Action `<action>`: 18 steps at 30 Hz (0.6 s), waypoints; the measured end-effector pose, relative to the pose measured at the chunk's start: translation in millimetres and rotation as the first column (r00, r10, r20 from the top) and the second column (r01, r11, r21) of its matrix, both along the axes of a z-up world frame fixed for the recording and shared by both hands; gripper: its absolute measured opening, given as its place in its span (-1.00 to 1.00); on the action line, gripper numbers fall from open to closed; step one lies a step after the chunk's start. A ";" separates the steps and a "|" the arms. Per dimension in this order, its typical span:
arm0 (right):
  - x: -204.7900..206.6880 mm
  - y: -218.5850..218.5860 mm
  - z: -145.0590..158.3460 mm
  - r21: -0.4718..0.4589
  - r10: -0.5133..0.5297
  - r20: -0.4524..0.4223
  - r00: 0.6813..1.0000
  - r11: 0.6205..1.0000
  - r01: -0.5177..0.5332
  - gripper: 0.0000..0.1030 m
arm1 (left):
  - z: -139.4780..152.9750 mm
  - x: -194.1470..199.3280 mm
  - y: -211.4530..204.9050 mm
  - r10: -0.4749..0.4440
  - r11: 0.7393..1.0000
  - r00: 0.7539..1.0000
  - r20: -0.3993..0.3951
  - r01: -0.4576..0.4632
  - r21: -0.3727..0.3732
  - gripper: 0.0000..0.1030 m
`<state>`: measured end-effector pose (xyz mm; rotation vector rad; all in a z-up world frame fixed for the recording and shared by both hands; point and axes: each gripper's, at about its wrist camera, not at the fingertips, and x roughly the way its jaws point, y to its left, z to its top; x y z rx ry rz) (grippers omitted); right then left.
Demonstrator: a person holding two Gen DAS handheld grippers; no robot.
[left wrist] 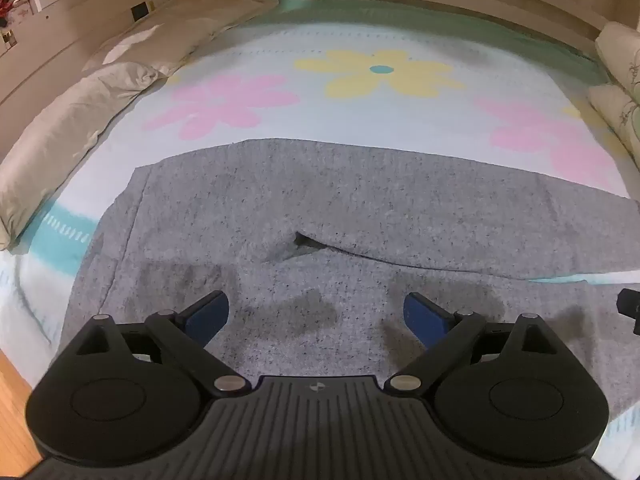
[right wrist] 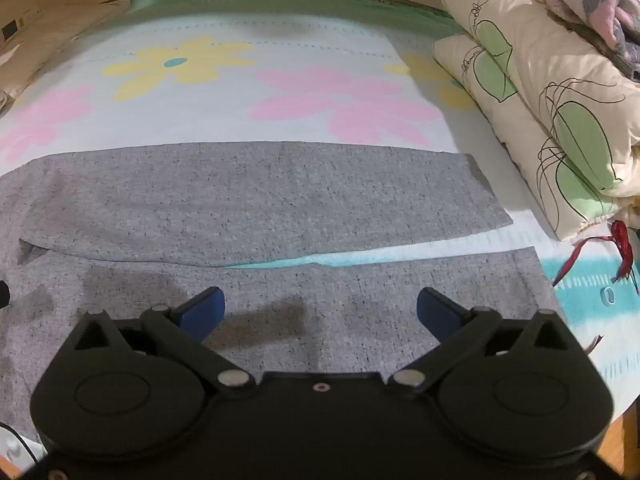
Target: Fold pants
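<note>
Wide flowered bed sheet (left wrist: 360,40), bare beyond the far leg's edge up to the headboard. Hemmed in left by pillows (left wrist: 72,120), right by a folded quilt (right wrist: 540,100). Gray pants (left wrist: 320,200) spread flat along the near side, waist left, 2 legs running right with a thin strip of sheet between them, cuffs short of the quilt. Left gripper (left wrist: 316,312) and right gripper (right wrist: 320,308) hovering over the near leg, both spread wide, grasping nothing. Red ribbon (right wrist: 620,240) beside the cuffs.

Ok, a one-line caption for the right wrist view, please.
Open right gripper above grey pants laid flat, legs apart, on a flower-print bedsheet; folded quilt at right.
</note>
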<state>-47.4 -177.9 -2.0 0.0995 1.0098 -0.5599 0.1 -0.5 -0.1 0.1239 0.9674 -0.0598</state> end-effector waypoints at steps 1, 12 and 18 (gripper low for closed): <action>0.0 -0.2 0.0 0.002 0.001 0.000 1.000 1.000 -0.001 0.98 | -0.1 0.0 -0.3 -0.003 1.000 1.000 0.002 0.003 0.002 0.85; 0.3 -0.7 -0.5 0.002 0.005 -0.009 1.000 1.000 -0.005 0.98 | -0.4 -1.8 -4.3 -0.023 1.000 1.000 -0.006 0.022 -0.010 0.85; 0.8 0.1 -1.2 0.005 0.007 -0.010 1.000 1.000 -0.007 0.98 | -1.2 -0.3 -3.9 -0.023 1.000 1.000 -0.011 0.023 -0.014 0.85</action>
